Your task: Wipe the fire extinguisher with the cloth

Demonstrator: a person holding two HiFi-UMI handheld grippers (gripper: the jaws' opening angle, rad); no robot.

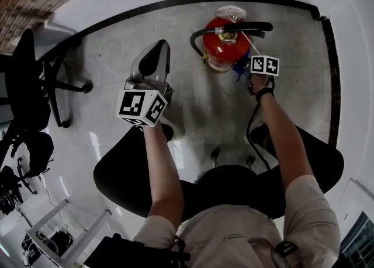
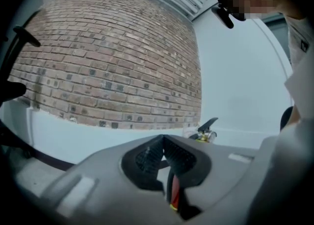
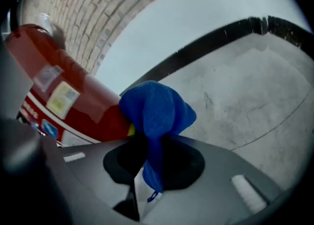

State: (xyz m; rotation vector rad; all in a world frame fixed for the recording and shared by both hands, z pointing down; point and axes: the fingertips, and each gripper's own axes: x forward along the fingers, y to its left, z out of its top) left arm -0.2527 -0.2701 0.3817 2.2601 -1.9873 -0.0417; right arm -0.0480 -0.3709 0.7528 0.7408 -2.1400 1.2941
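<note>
Two grippers are being held out toward the fire extinguisher [image 1: 222, 48], which is standing on the floor beside the wall. The wiping step appears to be under way. The cloth [image 3: 157, 111] is being clamped in the right gripper [image 3: 154, 156] and pressed against the extinguisher's red side. The left gripper [image 2: 163, 156] is being held well apart from the extinguisher, jaws together on nothing. Next, a firm stroke along the extinguisher's body is probably being called for.

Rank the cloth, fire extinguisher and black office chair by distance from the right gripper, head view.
1. Cloth, clamped in the right gripper.
2. Fire extinguisher, just ahead, against the cloth.
3. Office chair, far off to the left.
</note>
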